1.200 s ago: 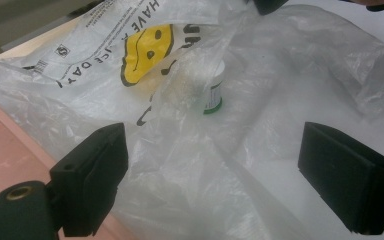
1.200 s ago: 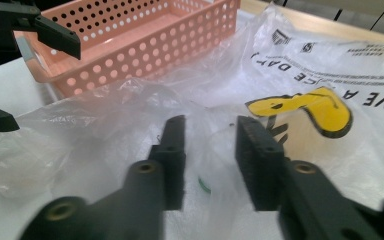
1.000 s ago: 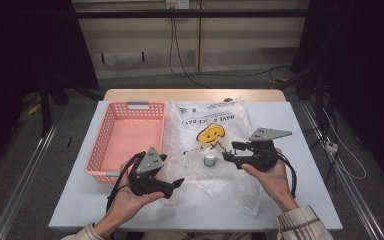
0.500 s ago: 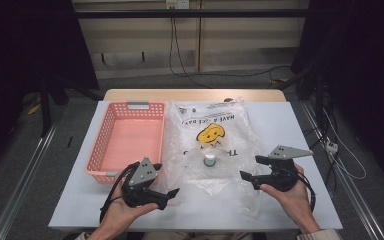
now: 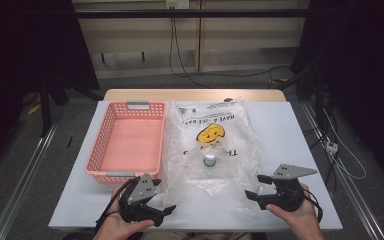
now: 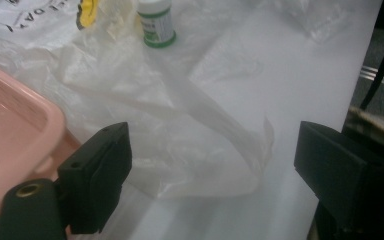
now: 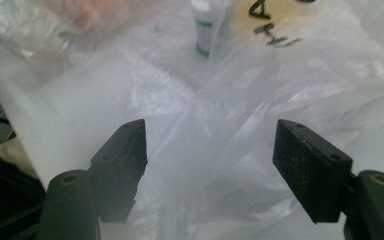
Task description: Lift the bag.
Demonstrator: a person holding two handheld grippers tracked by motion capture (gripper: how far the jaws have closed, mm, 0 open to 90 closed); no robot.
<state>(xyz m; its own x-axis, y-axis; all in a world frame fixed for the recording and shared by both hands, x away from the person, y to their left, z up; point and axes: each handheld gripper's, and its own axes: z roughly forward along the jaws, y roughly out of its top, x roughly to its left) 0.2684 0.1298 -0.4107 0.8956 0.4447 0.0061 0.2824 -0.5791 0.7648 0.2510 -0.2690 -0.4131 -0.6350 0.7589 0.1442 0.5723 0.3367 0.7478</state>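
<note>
A clear plastic bag [image 5: 215, 125] with a yellow smiley face lies flat in the middle of the white table. A small white bottle [image 5: 209, 160] with a green label stands upright at the bag's near half. My left gripper [image 5: 169, 210] sits at the near edge, pointing right at the bag's corner. Its jaws are open and have just closed a little, with the bag's handle loop [image 6: 240, 150] lying loose between them. My right gripper [image 5: 254, 186] faces left at the bag's other near corner. It is open, its jaws just narrowing, with crumpled film [image 7: 215, 150] between them unpinched.
An empty pink basket [image 5: 125, 175] stands left of the bag, its corner [image 6: 10, 130] close beside my left jaw. The table's near edge runs just under both hands. Cables and a dark floor lie beyond the far edge.
Both hands have drawn back toward the near edge. The right gripper has also shifted right, away from the bottle. The bag and bottle have stayed put.
</note>
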